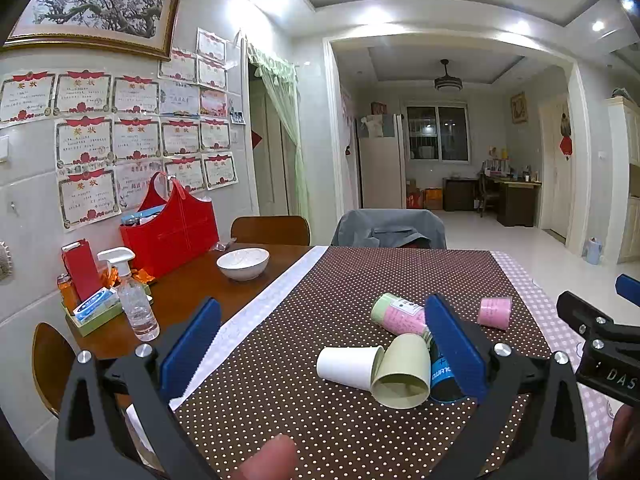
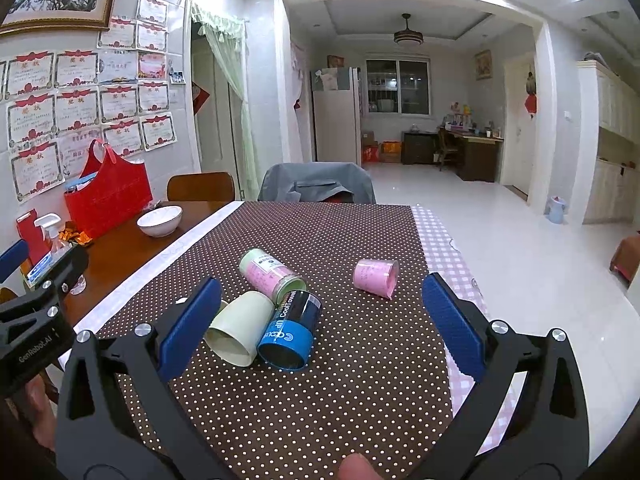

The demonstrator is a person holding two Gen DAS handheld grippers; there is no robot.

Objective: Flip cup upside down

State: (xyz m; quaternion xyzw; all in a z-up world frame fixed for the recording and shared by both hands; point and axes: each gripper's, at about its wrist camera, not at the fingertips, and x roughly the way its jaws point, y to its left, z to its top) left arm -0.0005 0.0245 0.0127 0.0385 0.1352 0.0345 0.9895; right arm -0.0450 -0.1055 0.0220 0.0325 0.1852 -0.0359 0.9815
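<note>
Several cups lie on their sides on the brown dotted cloth [image 1: 280, 360]. A white paper cup [image 1: 348, 366], a pale green cup [image 1: 402, 374], a blue-black can [image 1: 442, 376], a pink-green container [image 1: 398, 314] and a pink cup [image 1: 495, 312] show in the left wrist view. In the right wrist view the pale green cup [image 2: 240, 328], blue-black can [image 2: 290, 330], pink-green container [image 2: 270, 276] and pink cup [image 2: 376, 276] show. My left gripper [image 1: 322, 346] is open and empty above the cups. My right gripper [image 2: 322, 322] is open and empty, near the can.
A white bowl [image 1: 243, 263], a spray bottle [image 1: 134, 300], a red bag [image 1: 170, 228] and a tray of small items [image 1: 94, 312] stand on the bare wood at left. Chairs [image 1: 390, 230] stand at the far edge. A pink checked cloth [image 2: 448, 240] covers the right side.
</note>
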